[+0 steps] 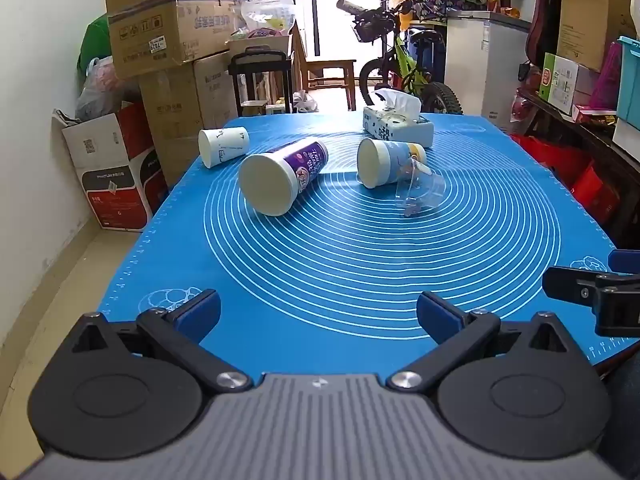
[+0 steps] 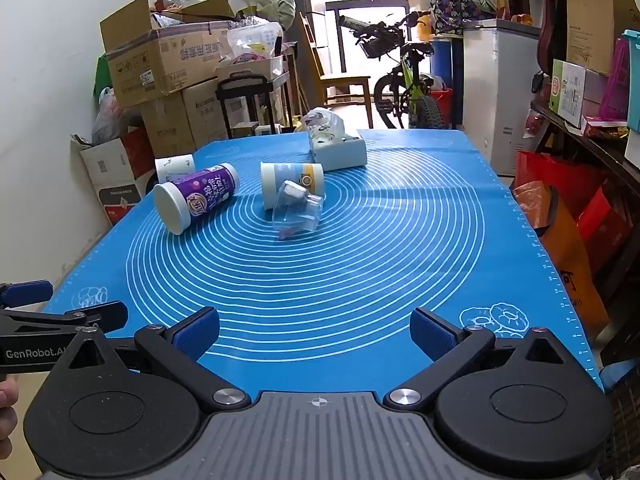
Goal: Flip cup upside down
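Note:
Several cups lie on their sides on the blue mat (image 1: pixel 360 264). A purple-labelled cup (image 1: pixel 282 176) (image 2: pixel 196 198) lies left of centre. A white cup (image 1: pixel 223 146) (image 2: pixel 175 168) lies behind it at the far left. A pale blue and yellow cup (image 1: pixel 390 160) (image 2: pixel 290 182) lies mid-mat, with a clear plastic cup (image 1: pixel 420 192) (image 2: pixel 298 214) against its front. My left gripper (image 1: pixel 318 316) is open and empty at the mat's near edge. My right gripper (image 2: pixel 314 334) is open and empty too, beside it; the right gripper also shows in the left wrist view (image 1: pixel 596 292).
A tissue box (image 1: pixel 398 124) (image 2: pixel 340 148) stands at the back of the mat. Cardboard boxes (image 1: pixel 168 36) are stacked left of the table, a bicycle (image 1: pixel 404 64) and white cabinet stand behind, and shelves with bags line the right side.

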Motion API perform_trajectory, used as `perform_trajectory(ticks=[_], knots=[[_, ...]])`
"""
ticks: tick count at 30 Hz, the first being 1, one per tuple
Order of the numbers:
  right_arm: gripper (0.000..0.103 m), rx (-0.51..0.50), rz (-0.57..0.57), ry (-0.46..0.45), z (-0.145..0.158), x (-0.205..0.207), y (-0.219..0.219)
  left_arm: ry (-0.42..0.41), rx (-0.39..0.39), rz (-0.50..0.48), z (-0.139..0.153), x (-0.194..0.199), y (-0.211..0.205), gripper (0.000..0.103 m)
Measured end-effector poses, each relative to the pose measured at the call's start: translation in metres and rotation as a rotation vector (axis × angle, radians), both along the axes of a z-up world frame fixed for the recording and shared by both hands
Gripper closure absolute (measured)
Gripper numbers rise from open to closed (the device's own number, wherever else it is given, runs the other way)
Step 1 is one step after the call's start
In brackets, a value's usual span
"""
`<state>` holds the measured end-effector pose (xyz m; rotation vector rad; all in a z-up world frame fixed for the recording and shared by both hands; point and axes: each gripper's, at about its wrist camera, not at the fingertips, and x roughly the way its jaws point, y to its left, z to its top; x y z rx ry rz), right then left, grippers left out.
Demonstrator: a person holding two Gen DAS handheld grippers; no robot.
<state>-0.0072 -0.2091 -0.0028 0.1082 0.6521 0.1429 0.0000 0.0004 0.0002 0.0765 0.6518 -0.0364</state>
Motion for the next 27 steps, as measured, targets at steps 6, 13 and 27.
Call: perform_trajectory(ticks=[6,13,27], knots=[[0.003,0.002,0.0,0.004,-0.0005,0.0009,0.0001,0.009,0.01,-0.014,-0.0007,0.0004,-0.0015,0.0],[0.003,-0.007,0.006,0.01,0.0019,-0.0003,-0.0006,0.008,0.008,-0.019,-0.0008,0.002,0.0009,0.0],[0.003,-0.012,0.007,0.015,-0.0017,0.0019,0.0021,0.013,0.011,-0.018,-0.0024,0.0027,-0.0019,0.0]])
